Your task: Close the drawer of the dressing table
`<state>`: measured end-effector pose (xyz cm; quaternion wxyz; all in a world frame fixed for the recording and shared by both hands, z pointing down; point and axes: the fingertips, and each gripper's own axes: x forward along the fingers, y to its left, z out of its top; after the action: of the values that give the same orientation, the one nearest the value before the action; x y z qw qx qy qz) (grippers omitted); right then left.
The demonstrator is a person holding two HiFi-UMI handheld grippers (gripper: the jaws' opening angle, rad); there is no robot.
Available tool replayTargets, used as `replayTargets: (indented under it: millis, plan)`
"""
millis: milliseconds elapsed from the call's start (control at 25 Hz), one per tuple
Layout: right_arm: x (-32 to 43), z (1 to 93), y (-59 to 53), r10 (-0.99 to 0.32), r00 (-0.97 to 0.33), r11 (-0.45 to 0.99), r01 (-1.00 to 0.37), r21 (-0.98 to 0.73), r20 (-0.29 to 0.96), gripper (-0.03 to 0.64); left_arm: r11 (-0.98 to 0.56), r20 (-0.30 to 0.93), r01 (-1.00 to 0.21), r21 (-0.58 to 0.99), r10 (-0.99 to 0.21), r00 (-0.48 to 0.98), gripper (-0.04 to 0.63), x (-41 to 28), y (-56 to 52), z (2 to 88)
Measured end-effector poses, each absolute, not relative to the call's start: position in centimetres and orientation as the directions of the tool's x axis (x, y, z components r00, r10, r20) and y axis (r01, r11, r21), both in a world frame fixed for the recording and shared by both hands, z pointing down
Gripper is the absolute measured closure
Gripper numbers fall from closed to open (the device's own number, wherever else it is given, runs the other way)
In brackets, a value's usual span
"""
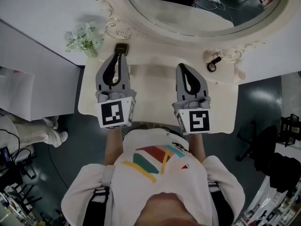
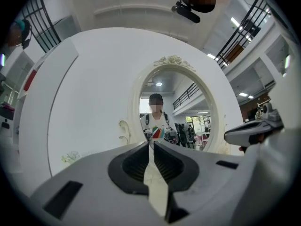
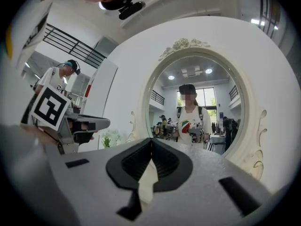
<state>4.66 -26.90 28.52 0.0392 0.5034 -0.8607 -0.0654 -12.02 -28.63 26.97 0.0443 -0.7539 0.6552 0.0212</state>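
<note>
Left gripper (image 1: 121,56) and right gripper (image 1: 182,67), jaws pressed together and empty, sit mid-frame above the dressing table (image 1: 153,79). The drawer is unseen, probably rigid: push its front squarely.

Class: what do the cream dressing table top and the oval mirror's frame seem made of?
Cream dressing table top: probably painted wood, smooth with a soft sheen. Oval mirror's white frame: likely painted wood or resin; raised ornament and gilt scrollwork.

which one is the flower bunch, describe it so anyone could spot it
Find the big oval mirror at the back of the cream dressing table. Look to its left, at the table's back left corner, up and left of the left gripper. The flower bunch is the only pale green, leafy thing; the small dark object beside it is squarish.
</note>
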Motion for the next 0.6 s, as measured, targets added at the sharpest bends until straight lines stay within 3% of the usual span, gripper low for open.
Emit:
replayTargets:
  millis: [200, 480, 600]
  plan:
    - [3.6, 29.6, -26.6, -0.848, -0.530, 0.527, -0.838, 0.143, 0.018, 0.617, -0.081, -0.028, -0.995, -0.052, -0.996, 0.082, 0.576, -14.5, -28.8, 30.5]
    - [2.1, 31.6, -25.8, -0.818, -0.572, 0.576, -0.809, 0.121, 0.069, 0.617, -0.029, 0.066, -0.998, -0.050, -0.997, 0.026, 0.430, -17.2, -27.6, 37.3]
    - [1.6, 32.6, -25.3, -0.804, -0.587, 0.595, -0.796, 0.116, 0.098, 0.617, -0.014, 0.146, -1.000, -0.014, -0.989, 0.012, 0.422, -18.1, -27.1, 41.0]
